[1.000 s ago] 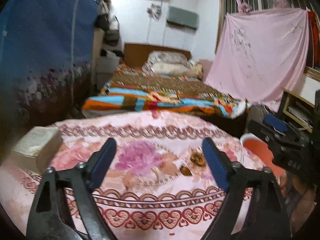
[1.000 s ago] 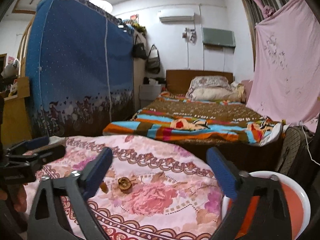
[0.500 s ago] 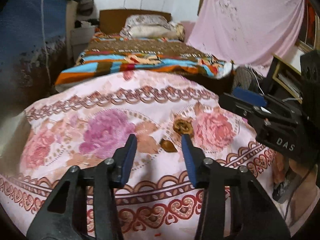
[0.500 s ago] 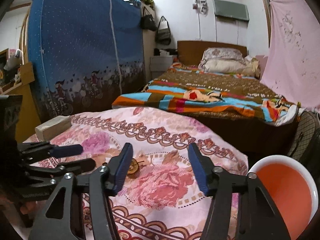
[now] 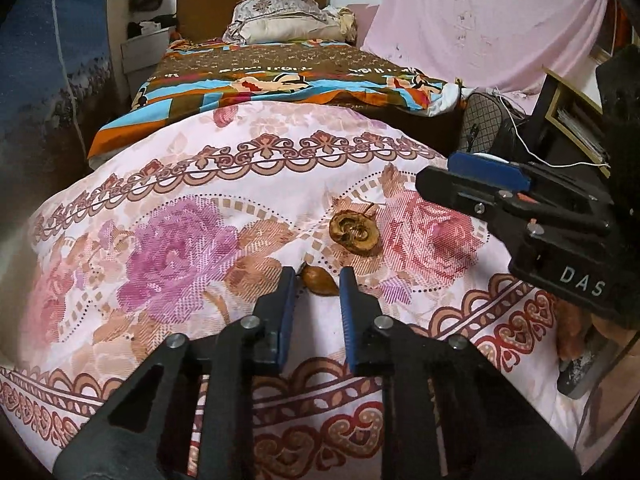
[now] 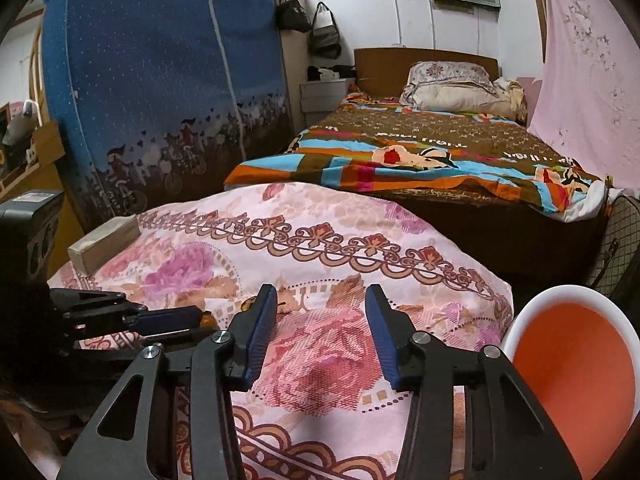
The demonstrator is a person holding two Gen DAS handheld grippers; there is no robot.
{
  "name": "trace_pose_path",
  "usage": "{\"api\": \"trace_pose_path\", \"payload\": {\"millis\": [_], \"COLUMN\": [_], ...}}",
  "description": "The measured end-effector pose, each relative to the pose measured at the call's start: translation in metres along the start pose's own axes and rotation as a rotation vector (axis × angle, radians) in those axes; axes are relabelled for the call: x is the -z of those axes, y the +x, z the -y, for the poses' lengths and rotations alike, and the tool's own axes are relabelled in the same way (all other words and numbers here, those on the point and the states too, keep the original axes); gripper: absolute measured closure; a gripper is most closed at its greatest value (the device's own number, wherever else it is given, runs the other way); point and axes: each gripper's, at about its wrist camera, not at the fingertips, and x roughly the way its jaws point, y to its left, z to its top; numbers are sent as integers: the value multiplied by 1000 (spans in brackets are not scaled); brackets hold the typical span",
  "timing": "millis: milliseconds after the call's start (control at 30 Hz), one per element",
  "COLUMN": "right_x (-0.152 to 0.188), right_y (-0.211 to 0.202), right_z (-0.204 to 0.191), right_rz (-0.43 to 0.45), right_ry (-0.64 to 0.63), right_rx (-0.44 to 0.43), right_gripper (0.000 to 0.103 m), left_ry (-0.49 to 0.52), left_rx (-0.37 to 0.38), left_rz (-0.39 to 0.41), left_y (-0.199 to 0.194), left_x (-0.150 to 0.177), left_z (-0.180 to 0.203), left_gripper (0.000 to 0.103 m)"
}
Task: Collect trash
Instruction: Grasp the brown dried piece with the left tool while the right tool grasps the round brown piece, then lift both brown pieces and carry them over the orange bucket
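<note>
Trash sat on the pink floral cloth (image 5: 240, 184) in two pieces: a small brown scrap (image 5: 320, 285) and, just beyond it toward the upper right, a withered brown fruit half (image 5: 354, 232) with a short stem. Both lay a little right of the middle of the left wrist view, close together but apart.

At the bottom centre of that view the left gripper (image 5: 318, 276) pointed down at the cloth. Its jaws stood narrow, and the blue pads pressed on either side of the small brown scrap at their tips.

From the right edge of the same view the right gripper (image 6: 320, 296) reached in side-on above a printed rose, near the fruit half but not touching it. Its own camera showed its jaws at a middling width; they had just been closing. Only printed cloth lay between them. The fruit half peeked out beside and beyond the left-hand finger, mostly hidden by it.

A white-rimmed orange bin (image 6: 576, 380) filled the lower right corner of the right wrist view, past the cloth's edge. A pale wooden block (image 6: 106, 242) rested on the cloth at the left. Behind were a bed (image 5: 280, 68) with a striped cover and a blue fabric wardrobe (image 6: 160, 80).
</note>
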Motion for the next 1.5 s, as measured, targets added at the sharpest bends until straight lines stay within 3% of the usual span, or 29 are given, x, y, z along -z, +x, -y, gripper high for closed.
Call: {"api": "trace_pose_path", "payload": {"millis": [233, 400, 567, 867, 1167, 1500], "right_x": [1, 2, 6, 11, 10, 7], "right_y": [6, 14, 28, 42, 31, -1], "right_z": [-7, -19, -33, -46, -46, -45], "right_rz": [-27, -69, -135, -198, -141, 40], "right_ry": [-34, -94, -164, -220, -227, -228], "right_rx": [-16, -46, -72, -61, -47, 11], "right_gripper": [61, 71, 74, 83, 84, 83], "left_ry": [-64, -161, -252, -224, -194, -119], "left_rx": [0, -28, -45, -62, -75, -115], "left_rz": [28, 67, 84, 84, 146, 268], "left_y": [-6, -15, -17, -15, -28, -50], "left_x": [1, 3, 6, 6, 8, 11], "left_z": [-13, -31, -49, -43, -37, -20], "left_gripper": [100, 100, 100, 100, 100, 100]}}
